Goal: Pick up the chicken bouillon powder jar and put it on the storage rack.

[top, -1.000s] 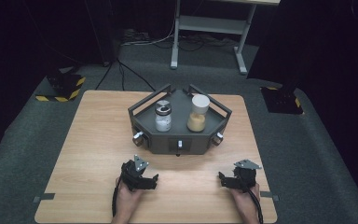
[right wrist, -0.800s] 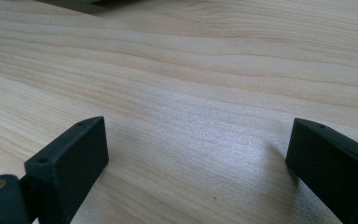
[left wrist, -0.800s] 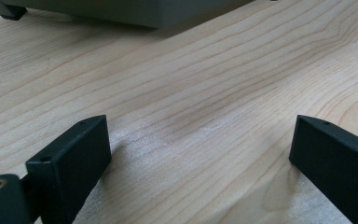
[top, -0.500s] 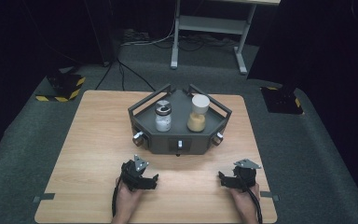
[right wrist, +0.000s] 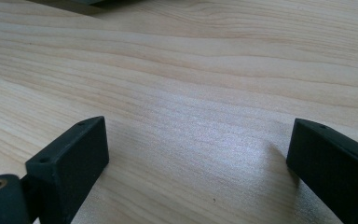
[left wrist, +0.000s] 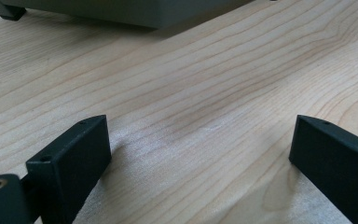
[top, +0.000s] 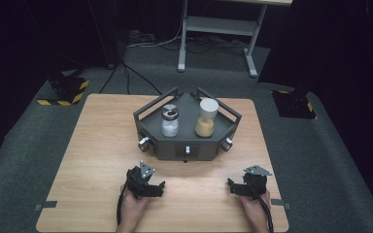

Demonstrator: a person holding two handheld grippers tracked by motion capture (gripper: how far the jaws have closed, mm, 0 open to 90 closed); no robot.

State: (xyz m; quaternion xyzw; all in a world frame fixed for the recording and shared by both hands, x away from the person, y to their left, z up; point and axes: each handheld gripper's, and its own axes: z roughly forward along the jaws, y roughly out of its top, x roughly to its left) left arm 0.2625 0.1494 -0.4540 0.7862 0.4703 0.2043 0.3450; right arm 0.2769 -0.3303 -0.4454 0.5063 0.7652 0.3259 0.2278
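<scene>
Left hand-held gripper: sits low on the tabletop near the front edge, jaws spread wide with nothing but bare wood between them. Its own view shows that gap pretty clearly, with the dark base of the tray at the top.
Right hand-held gripper: same deal on the other side, jaws wide apart and nothing in them, resting near the front right of the tabletop.
Hands: one on each gripper, coming in from the bottom edge of the high view, well apart from each other.
Tray: dark grey angular thing with raised rails, sitting mid-tabletop beyond both grippers, knobs on its front corners.
Jar with metal lid: upright on the left part of the tray, looks like white stuff inside.
Jar with white lid: upright on the right part of the tray, yellowish contents, near the other jar but not touching it.
Grippers vs jars: both clear of the tray, neither one touching a jar.
</scene>
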